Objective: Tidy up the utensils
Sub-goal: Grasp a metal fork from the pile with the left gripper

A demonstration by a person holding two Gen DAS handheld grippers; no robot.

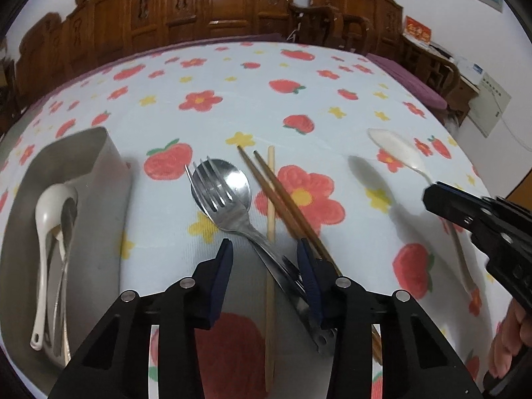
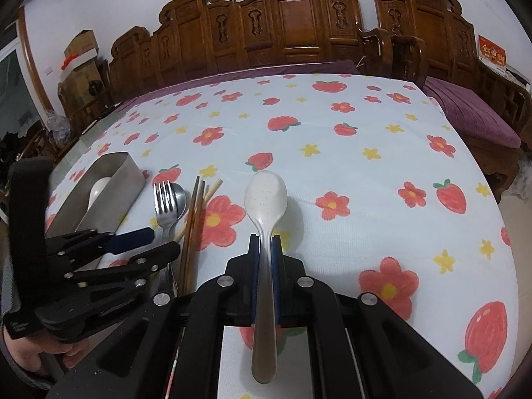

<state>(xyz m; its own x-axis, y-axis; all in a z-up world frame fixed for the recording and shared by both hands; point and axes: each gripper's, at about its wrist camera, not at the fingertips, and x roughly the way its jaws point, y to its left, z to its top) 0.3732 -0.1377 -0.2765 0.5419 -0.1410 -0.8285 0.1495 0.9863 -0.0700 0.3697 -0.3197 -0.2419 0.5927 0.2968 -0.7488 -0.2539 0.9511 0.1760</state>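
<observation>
Right gripper (image 2: 265, 242) jaws clamp white spoon (image 2: 266, 196); left gripper (image 1: 265, 259) jaws wide; floral tablecloth (image 2: 365, 126), carved wooden bench (image 2: 292, 23).

The shiny metal fork (image 1: 212, 184) is covering part of the round metal spoon (image 1: 234, 179); their handles are hiding behind the left gripper (image 1: 266, 259).

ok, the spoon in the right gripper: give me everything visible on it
The speckled spoon looks like white plastic or melamine with fine dark flecks, its handle shading to brown-grey at the end. The right gripper is shut on the handle just below the oval bowl; the pads touch both sides. It points away from the camera, bowl facing up, raised above the floral tablecloth, casting a shadow. The left view shows it off the cloth.
</observation>
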